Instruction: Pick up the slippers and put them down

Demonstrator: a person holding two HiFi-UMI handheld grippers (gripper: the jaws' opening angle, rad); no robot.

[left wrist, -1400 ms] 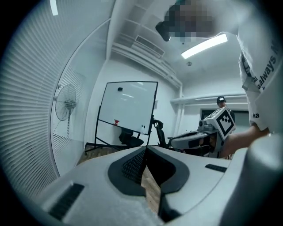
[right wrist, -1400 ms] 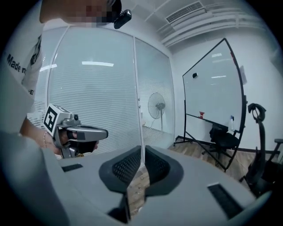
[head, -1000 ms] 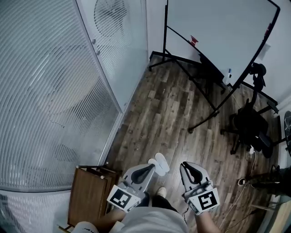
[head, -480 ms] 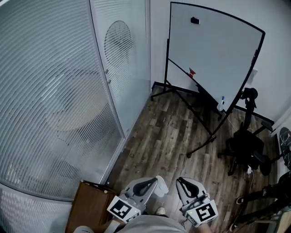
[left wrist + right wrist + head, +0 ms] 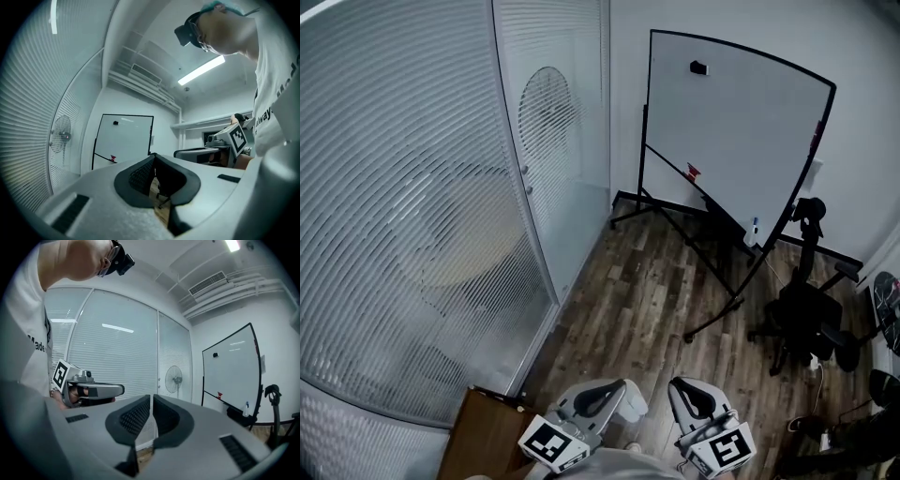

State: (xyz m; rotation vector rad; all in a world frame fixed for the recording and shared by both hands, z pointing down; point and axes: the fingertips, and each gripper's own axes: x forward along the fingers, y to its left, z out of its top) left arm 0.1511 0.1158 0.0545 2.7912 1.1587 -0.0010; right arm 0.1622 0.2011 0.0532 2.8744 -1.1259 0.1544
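In the head view both grippers are held side by side at the bottom edge, pointing away over the wood floor. My left gripper (image 5: 617,386) is shut, and the left gripper view shows its tips (image 5: 153,160) meeting with nothing between them. A white slipper (image 5: 632,400) shows just right of that tip, partly hidden by it; it looks to lie on the floor below. My right gripper (image 5: 680,384) is also shut and empty, its black pads (image 5: 140,416) closed together. Each gripper view shows the other gripper beside it.
A frosted glass partition (image 5: 422,216) with a fan (image 5: 546,117) behind it runs along the left. A whiteboard on a black stand (image 5: 731,131) is ahead, and a black office chair (image 5: 802,323) is at right. A brown wooden cabinet (image 5: 483,436) sits by my left side.
The head view has tipped upward, so the whiteboard shows whole and the grippers sit lower in frame. Both grippers have risen together, staying shut. The slipper stays beside the left tip.
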